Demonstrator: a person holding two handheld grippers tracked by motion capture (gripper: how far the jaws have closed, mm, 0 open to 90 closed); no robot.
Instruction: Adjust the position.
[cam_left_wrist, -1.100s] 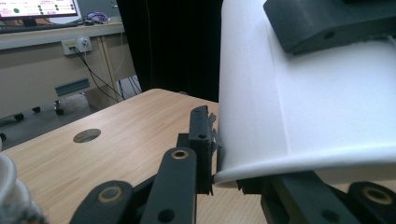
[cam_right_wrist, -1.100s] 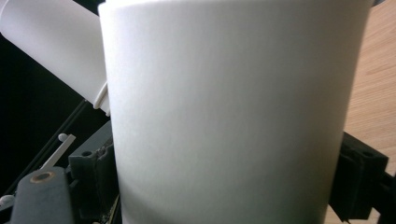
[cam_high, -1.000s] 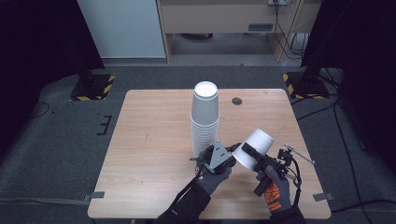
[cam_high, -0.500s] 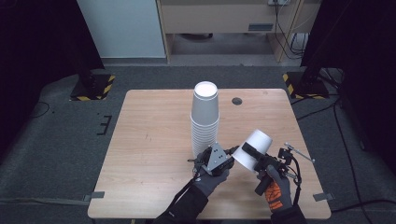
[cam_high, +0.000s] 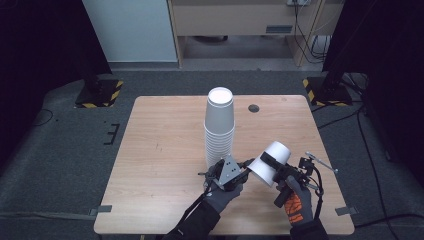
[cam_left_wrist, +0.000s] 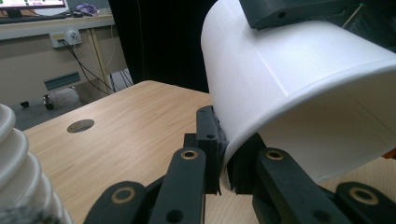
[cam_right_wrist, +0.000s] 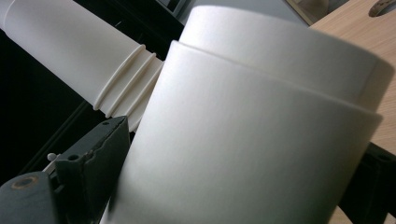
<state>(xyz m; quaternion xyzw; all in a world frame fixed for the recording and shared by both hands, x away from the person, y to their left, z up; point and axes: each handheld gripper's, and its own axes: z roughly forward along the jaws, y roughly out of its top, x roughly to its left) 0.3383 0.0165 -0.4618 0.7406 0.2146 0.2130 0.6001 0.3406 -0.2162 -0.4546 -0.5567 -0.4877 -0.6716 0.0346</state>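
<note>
In the high view, a tall stack of white cups stands upside down at the middle of the tabletop. Lower right of it, two nested white cups are held tilted in the air, base toward the upper right and open mouth toward the lower left. The left tongs meet the cups at the mouth end from the left, and the right tongs cross their side from the lower right.

The left gripper view gives what the high view cannot: the rim of the cups sits between the two black jaws of the left tongs, one jaw outside the wall and one inside the mouth, clenched on the rim, having just closed the last bit. It also shows a round hole in the tabletop at the left and the ribbed stack at the lower left edge, cut off.

The right gripper view shows a step in the cup wall where the outer cup ends and the inner one continues toward the upper right. The right tongs grasp the cups across the body, with a jaw at the lower left and another at the lower right edge, mostly hidden. The stack runs across the upper left, blurred.

The cups' inside is hard to make out in every view.
</note>
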